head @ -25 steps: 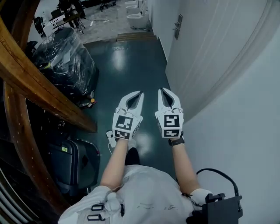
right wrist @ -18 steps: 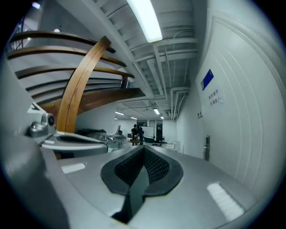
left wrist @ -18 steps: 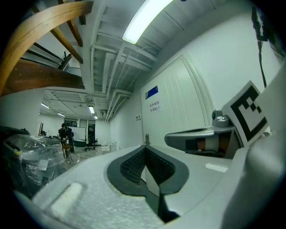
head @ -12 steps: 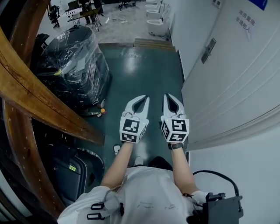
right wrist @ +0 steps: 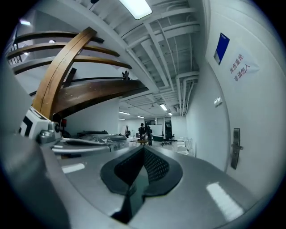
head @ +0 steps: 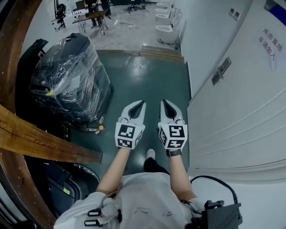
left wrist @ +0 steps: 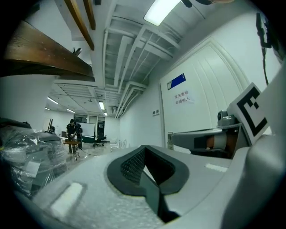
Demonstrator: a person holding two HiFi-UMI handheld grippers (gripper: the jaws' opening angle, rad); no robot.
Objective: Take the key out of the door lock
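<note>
The white door (head: 241,103) runs along the right of the head view. Its dark lock plate and handle (head: 222,70) are ahead of me and to the right. In the right gripper view the handle (right wrist: 235,148) is at the right edge. I cannot make out a key. My left gripper (head: 142,103) and right gripper (head: 163,102) are held side by side over the green floor, pointing level, well short of the lock. The left gripper's jaws (left wrist: 144,147) are shut and empty. The right gripper's jaws (right wrist: 144,148) have just eased open a hair, but the tips still look closed, with nothing between them.
A plastic-wrapped machine (head: 71,76) stands at the left of the corridor. A curved wooden beam (head: 40,143) crosses in front of it, above a dark case (head: 67,183). White toilets (head: 167,29) and people at a table (head: 96,11) are far ahead. A step (head: 152,50) ends the green floor (head: 147,80).
I have walked forward along the corridor. The lock plate and the wrapped machine have come nearer in the head view. Both grippers stay side by side in front of me.
</note>
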